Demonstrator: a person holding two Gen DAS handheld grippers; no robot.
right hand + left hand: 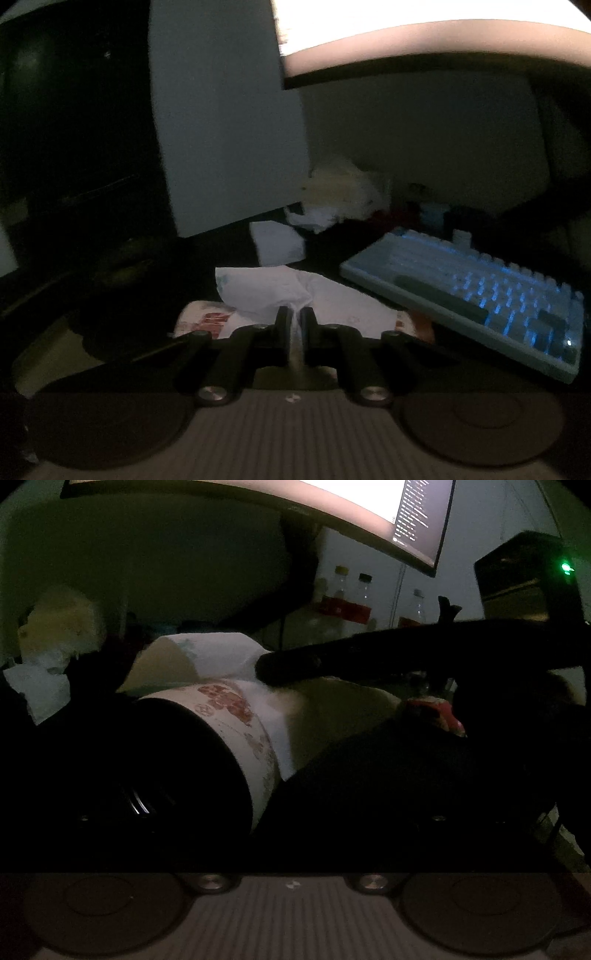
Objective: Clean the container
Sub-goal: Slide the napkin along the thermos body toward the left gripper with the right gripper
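- Cup [236, 738]: white, red print, dark band at the base. It lies tilted between your left fingers, long axis running away from that camera and up to the right, mouth on the far side.
- Left gripper [258, 775]: fingers read as clenched on the cup, though they are mostly dark shapes in that view, so take the hold as likely rather than certain.
- Tissue [280, 291]: white wad, pinched in the fingers of your right gripper [294, 317], which are all but shut on it.
- Key relation: the tissue sits right over the cup rim [207, 317], at the mouth; your right hand is the nearer one for wiping.
- Judgement: wiping is under way; work along the cup's axis.
- Around: keyboard [480, 291] to the right on the bench, lit monitor [332, 502] above, crumpled tissues [317, 218] behind.
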